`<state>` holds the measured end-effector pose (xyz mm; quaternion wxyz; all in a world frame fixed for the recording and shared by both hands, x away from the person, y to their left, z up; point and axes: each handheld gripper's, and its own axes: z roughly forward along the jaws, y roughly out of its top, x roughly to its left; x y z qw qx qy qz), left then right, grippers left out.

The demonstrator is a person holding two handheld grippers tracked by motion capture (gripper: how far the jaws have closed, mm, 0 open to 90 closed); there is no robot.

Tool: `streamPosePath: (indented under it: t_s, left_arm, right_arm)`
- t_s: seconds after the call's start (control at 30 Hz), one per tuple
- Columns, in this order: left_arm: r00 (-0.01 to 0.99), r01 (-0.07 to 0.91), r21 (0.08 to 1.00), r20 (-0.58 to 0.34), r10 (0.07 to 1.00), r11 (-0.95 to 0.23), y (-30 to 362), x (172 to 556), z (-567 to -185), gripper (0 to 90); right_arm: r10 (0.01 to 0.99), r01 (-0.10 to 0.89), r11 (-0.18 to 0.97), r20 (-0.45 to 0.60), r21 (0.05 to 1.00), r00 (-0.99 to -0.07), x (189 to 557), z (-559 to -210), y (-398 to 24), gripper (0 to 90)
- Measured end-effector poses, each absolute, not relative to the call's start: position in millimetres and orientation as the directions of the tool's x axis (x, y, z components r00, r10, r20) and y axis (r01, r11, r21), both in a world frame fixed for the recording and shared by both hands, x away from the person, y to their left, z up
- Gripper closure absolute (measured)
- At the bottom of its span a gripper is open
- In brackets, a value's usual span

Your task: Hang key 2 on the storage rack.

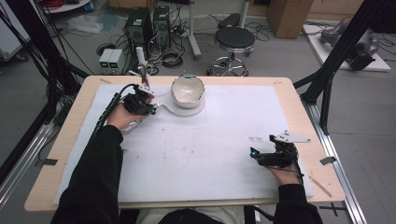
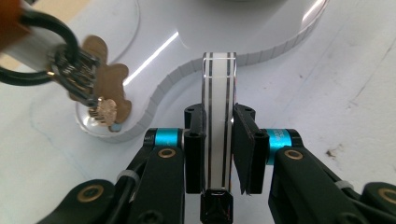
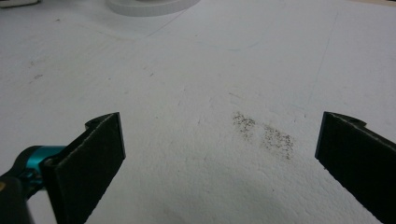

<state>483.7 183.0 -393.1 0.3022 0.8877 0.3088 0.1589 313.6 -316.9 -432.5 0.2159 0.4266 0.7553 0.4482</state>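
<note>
Left gripper view showed the left hand-held gripper (image 2: 218, 135) clamping a clear slide (image 2: 218, 107) (likely brittle, slippery) by its edges. Right hand-held gripper (image 3: 219, 154) gaped empty.

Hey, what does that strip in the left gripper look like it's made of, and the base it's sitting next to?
The strip looks like clear glass or acrylic: see-through, polished edges, dark lines along its length. The base looks like glossy white plastic or acrylic: bright streaks of reflection on top and a finely ridged side wall. Neither can be settled by sight alone.
</note>
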Motion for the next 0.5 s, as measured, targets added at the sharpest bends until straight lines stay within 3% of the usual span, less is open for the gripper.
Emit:
streamPosePath:
  t_s: [0.5]
  left_arm:
    - [0.767,0.393,0.721,0.085,0.636,-0.570,201.1,458.7,-350.1,75.0]
  right_arm:
    - [0.833,0.447,0.235,0.058,0.863,-0.550,314.1,-431.8,-314.5,0.4]
